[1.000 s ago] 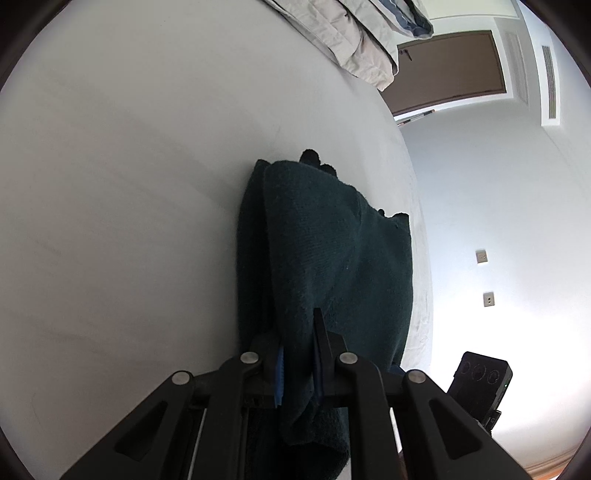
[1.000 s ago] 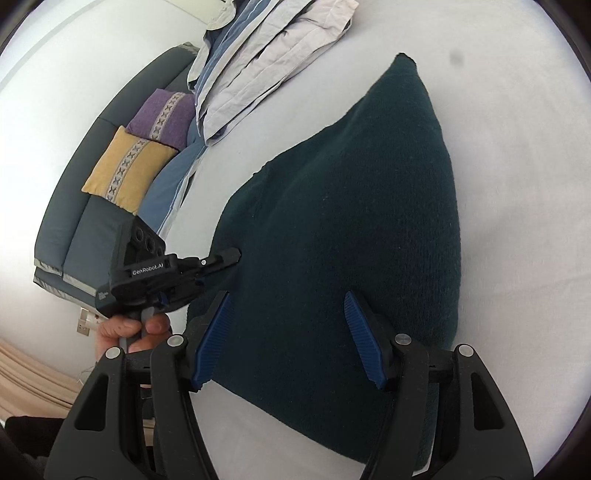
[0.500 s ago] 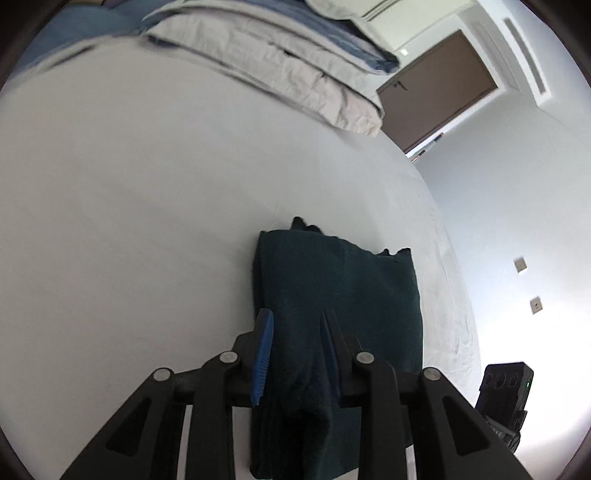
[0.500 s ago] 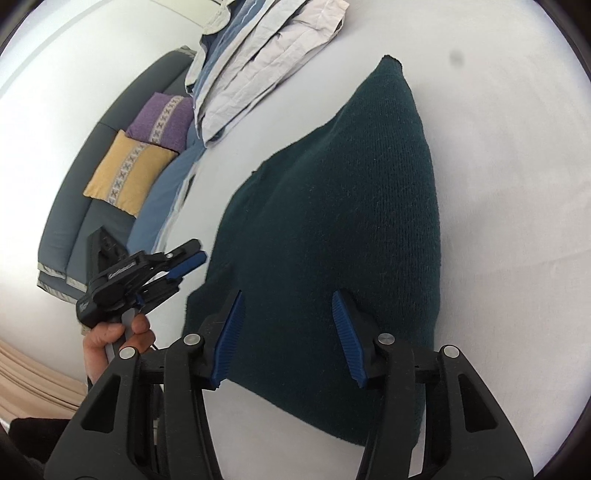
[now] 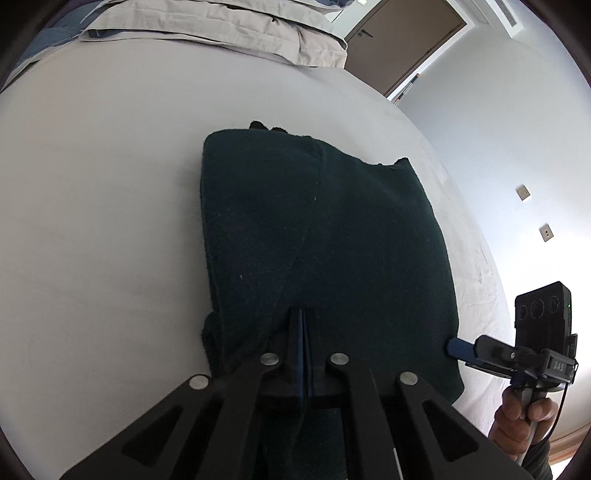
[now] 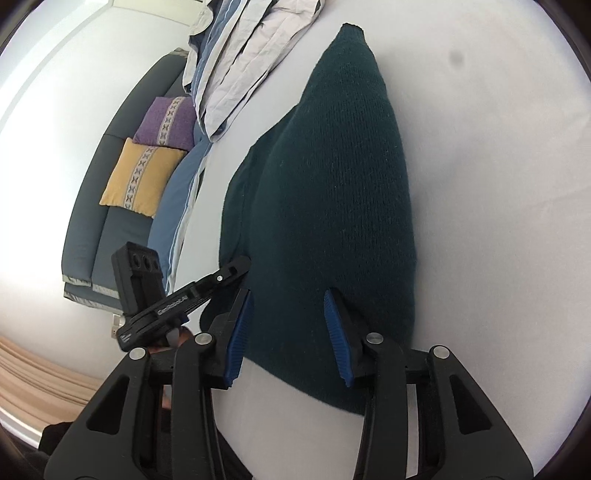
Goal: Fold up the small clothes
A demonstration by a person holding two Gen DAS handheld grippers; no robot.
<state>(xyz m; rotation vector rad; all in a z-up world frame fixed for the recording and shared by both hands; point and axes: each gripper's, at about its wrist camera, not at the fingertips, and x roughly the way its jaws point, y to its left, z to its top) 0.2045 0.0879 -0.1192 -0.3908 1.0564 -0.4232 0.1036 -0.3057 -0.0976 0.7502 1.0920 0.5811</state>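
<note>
A dark green knitted garment (image 5: 317, 236) lies folded on the white bed sheet (image 5: 92, 184); it also shows in the right wrist view (image 6: 332, 192). My left gripper (image 5: 303, 314) is shut, its blue pads pressed together at the garment's near edge; whether cloth is pinched between them is hidden. It shows in the right wrist view (image 6: 236, 264) at the garment's left edge. My right gripper (image 6: 288, 325) is open, its blue pads straddling the garment's near end. It shows in the left wrist view (image 5: 458, 347) at the garment's right near corner.
Folded grey and blue bedding (image 5: 221, 29) lies at the far end of the bed. A grey sofa with a yellow cushion (image 6: 140, 177) and a purple cushion (image 6: 166, 122) stands left of the bed. A brown door (image 5: 402, 37) is beyond.
My left gripper opened, let the held fold drop, then shut at the garment's near edge. The garment now lies flatter and wider. My right gripper stayed open over the near end.
</note>
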